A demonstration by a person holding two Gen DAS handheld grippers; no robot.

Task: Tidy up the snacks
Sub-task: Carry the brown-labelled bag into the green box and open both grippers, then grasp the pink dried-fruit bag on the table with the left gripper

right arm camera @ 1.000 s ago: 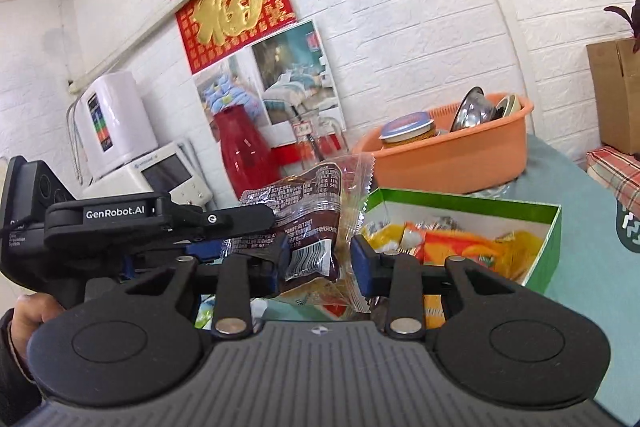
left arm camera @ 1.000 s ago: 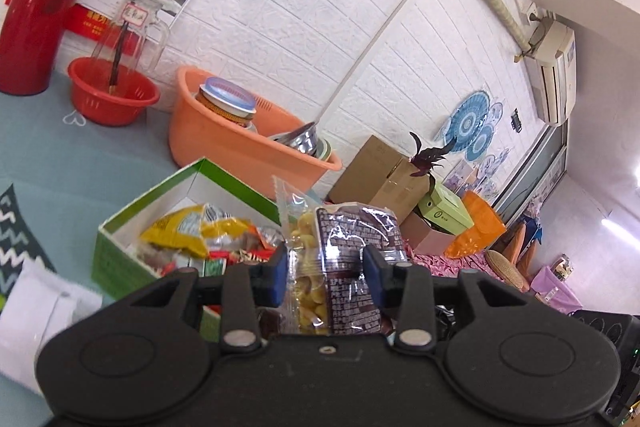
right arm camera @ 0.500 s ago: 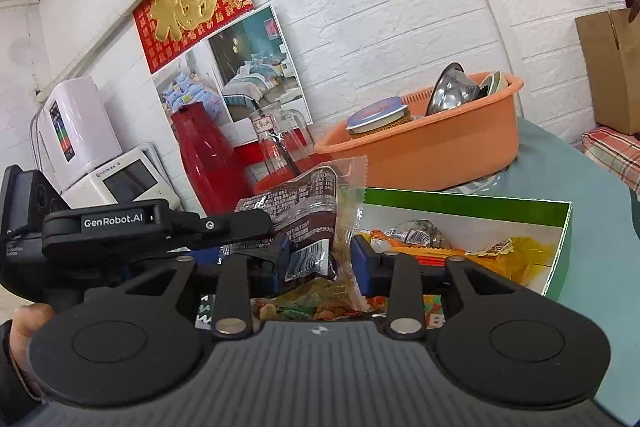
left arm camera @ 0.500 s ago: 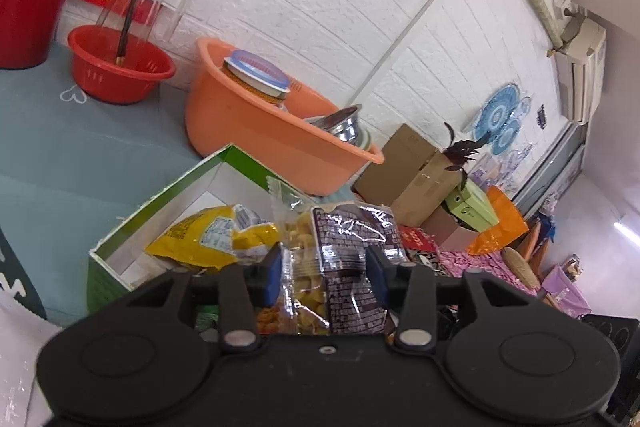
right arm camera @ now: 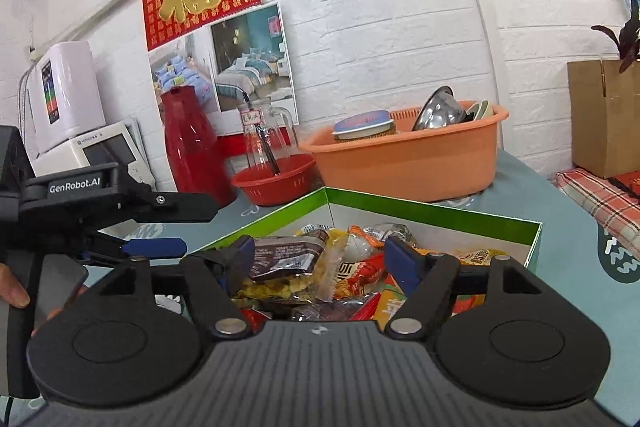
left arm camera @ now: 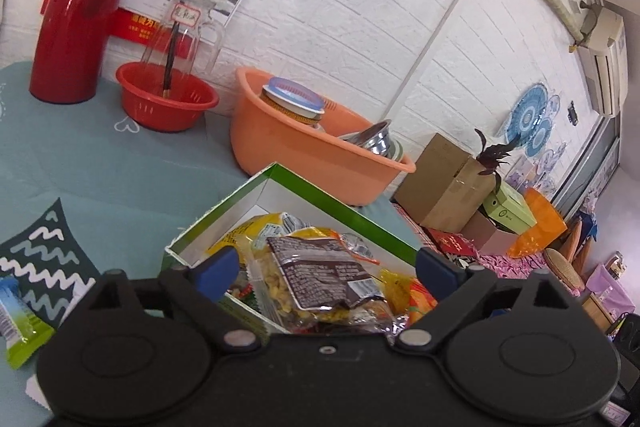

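Bright, even light; fisheye-warped edges

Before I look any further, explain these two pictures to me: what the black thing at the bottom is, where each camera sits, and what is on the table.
No robot here: a person holds a two-finger claw in each hand, with a camera on each looking forward along its fingers. One picture comes from the left claw, the other from the right claw. Both have just been opening and now stand wide, gripping nothing. A brown-and-clear snack bag lies loose between their fingers, on other snacks in the green box. Behind stand an orange basin, a red bowl and a red flask on the teal tablecloth.
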